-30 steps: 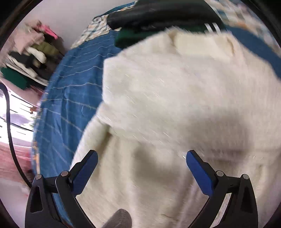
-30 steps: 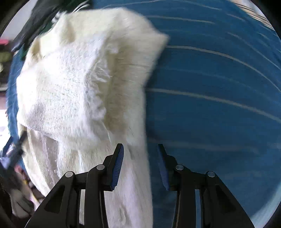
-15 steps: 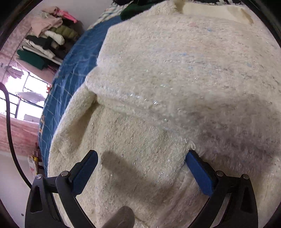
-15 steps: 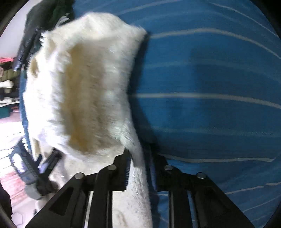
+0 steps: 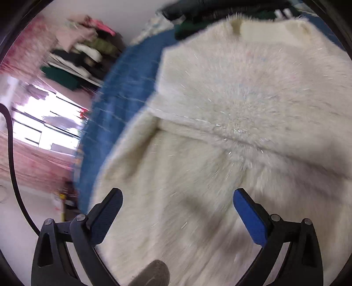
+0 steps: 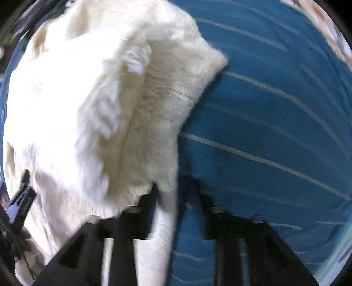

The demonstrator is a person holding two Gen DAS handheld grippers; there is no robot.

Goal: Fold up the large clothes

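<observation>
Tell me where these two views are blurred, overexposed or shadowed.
Left wrist view: motion blur smears the shelves of clothes, the window is blown out, the left claw shadows the cream sweater. Right wrist view: the right claw is blurred, the sweater's left part overexposed, the blue bedspread dim.

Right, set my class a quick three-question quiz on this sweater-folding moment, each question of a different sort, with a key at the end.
1. Multiple choice: what does the fluffy cream sweater lie on?
A. a wooden floor
B. a blue striped bedcover
C. a glass desk
2. True or false: the left claw is clamped on the sweater.
3. Fill in the missing word: beyond the sweater's neckline lies a pile of ____ clothes.

Key
1. B.
2. False. Its jaws stand wide open over the sweater, gripping nothing.
3. Dark.
</observation>
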